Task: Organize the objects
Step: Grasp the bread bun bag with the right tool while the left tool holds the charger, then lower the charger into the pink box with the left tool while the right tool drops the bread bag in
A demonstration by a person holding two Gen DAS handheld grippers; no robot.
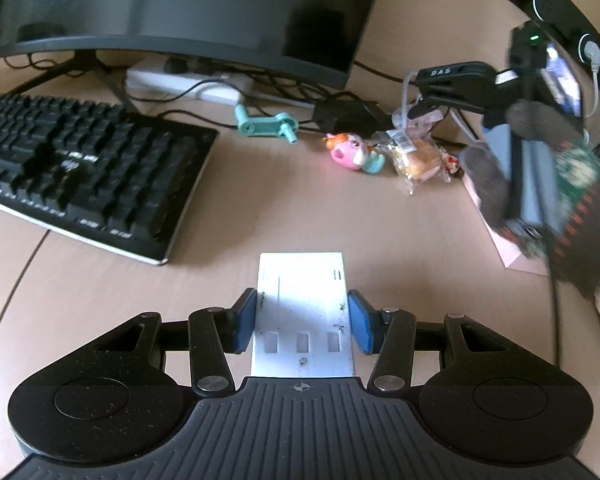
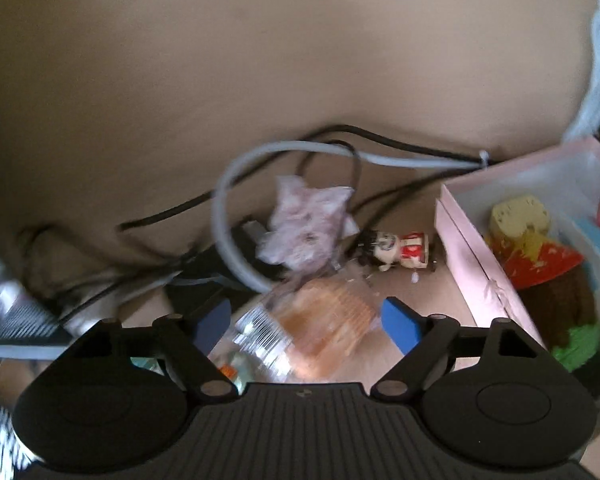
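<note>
Between the left fingers [image 1: 246, 322], a clamped white card [image 1: 301, 300]

I'm looking at an office or home desk: a monitor [image 1: 220, 8] is standing over a black keyboard [image 1: 80, 164] on a wooden table [image 1: 280, 208], with a power strip [image 1: 172, 80] and cables [image 2: 300, 152] trailing behind.

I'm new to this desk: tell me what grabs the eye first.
The white card clamped in the left gripper fills the foreground, with the black keyboard to its left. On the right, the open right gripper hangs over a wrapped cake, beside a pink box of toys.
</note>
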